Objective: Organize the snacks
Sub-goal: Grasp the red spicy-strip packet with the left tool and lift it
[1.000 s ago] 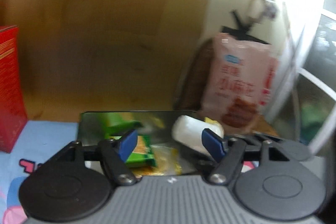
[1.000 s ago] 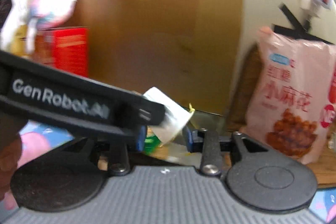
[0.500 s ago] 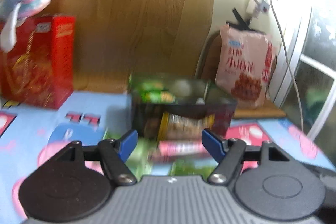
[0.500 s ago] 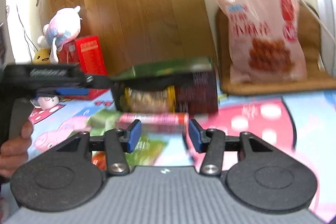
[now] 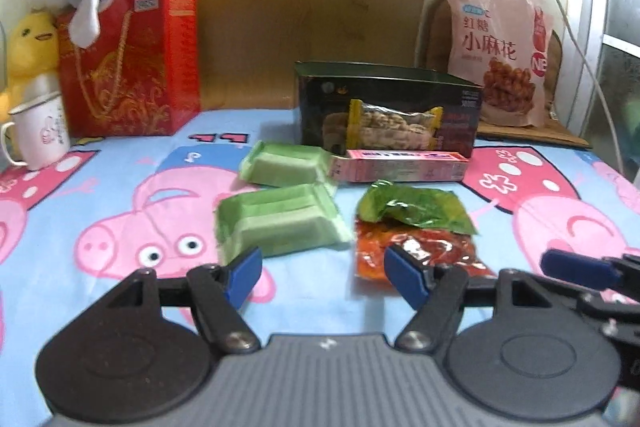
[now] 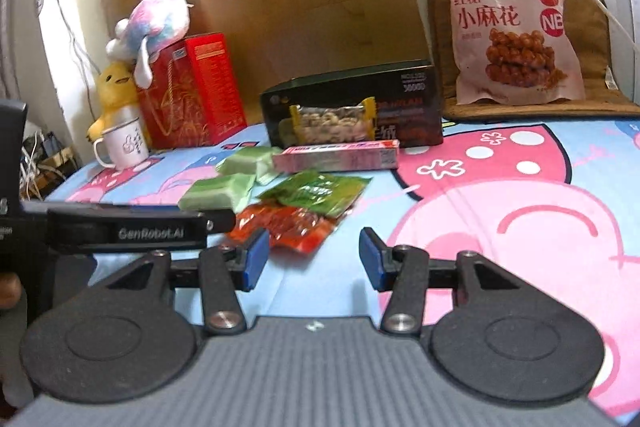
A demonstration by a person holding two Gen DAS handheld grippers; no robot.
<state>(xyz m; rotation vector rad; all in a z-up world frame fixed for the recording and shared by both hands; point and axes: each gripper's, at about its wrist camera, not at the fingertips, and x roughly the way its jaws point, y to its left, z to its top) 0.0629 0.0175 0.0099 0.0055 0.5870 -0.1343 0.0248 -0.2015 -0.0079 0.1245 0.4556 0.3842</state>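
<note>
Snack packets (image 5: 280, 223) lie just ahead of the empty, spread left hand-held gripper (image 5: 322, 277).

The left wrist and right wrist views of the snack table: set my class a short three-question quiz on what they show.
1. True or false: the left gripper holds a snack.
2. Which lies partly on the red packet? A. the pink box B. the green packet C. the mug
3. Fill in: the packet of nuts leans against the ____ box.

Key: 1. False; the fingers of both it and the right gripper stand apart, empty. 2. B. 3. Black.
</note>
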